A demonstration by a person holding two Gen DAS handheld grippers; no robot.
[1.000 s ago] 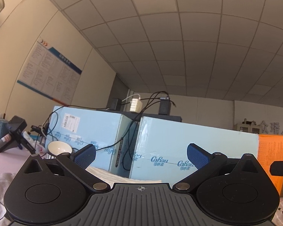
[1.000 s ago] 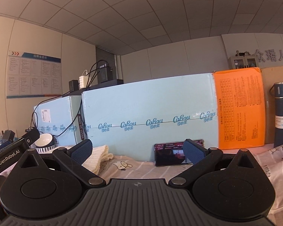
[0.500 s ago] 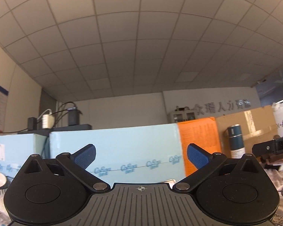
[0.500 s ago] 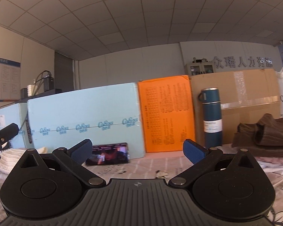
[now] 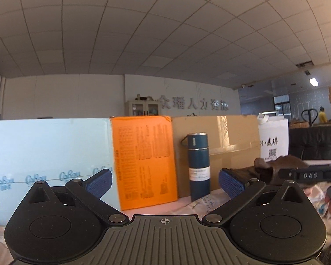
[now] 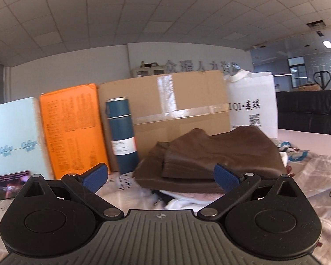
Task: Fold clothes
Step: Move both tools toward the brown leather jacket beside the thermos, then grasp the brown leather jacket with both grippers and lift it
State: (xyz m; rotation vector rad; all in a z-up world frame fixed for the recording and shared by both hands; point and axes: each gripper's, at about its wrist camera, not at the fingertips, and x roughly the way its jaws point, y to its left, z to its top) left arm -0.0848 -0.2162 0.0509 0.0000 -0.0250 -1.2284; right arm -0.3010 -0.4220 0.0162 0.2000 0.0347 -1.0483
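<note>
A pile of brown clothes (image 6: 211,154) lies on the patterned sheet (image 6: 315,170), on top of white and pink garments (image 6: 187,198). My right gripper (image 6: 162,177) is open and empty, pointing at the pile from just in front of it. My left gripper (image 5: 164,182) is open and empty, held level and facing the boxes. The brown pile (image 5: 273,167) shows at the right of the left wrist view, partly hidden by the other gripper's black body (image 5: 311,174).
A blue flask (image 6: 121,132) stands left of the pile, also in the left wrist view (image 5: 198,165). Behind stand an orange box (image 6: 72,128), a cardboard box (image 6: 178,108), a white bag (image 6: 253,103) and a light blue box (image 5: 48,161). A phone (image 6: 10,184) leans at the left.
Both grippers have swung to the right, from the blue boxes and cables toward the flask and the brown pile. Both have stayed open and empty.
</note>
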